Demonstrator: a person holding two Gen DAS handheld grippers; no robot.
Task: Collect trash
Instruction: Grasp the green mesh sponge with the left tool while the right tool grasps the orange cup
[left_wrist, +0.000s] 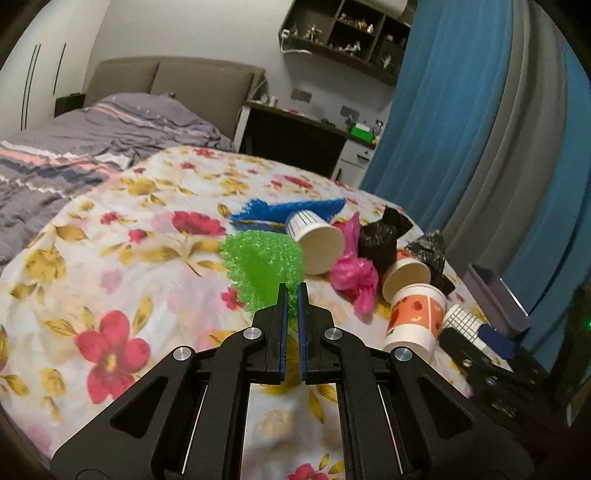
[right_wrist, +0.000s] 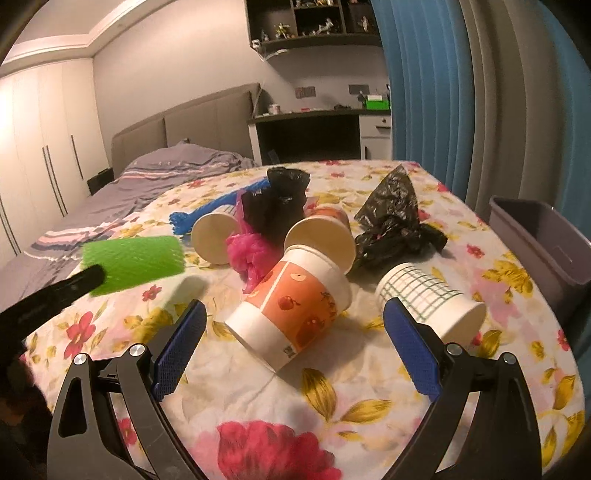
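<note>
My left tongs (left_wrist: 292, 291) clench the green foam net (left_wrist: 262, 267) | right tongs (right_wrist: 293, 321) released, straddling the apple-print paper cup (right_wrist: 291, 317) | grey bin (right_wrist: 543, 240) interior unseen

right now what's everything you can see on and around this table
green foam net: 1, green, clamped in the left gripper, lifted off the cloth
blue foam net: 1, blue, far left of the pile
paper cups: 4; orange fruit-print cup on its side at centre, green-check cup on its side to its right, striped cup and another orange cup behind
black bags: 2, black, crumpled, one behind the cups, one to the right
pink bag: 1, pink, mid-pile
bin: 1, grey, off the table's right edge
tablecloth: 1, floral
left gripper: jaws shut on the green net
right gripper: jaws open, nearest the fruit-print cup
</note>
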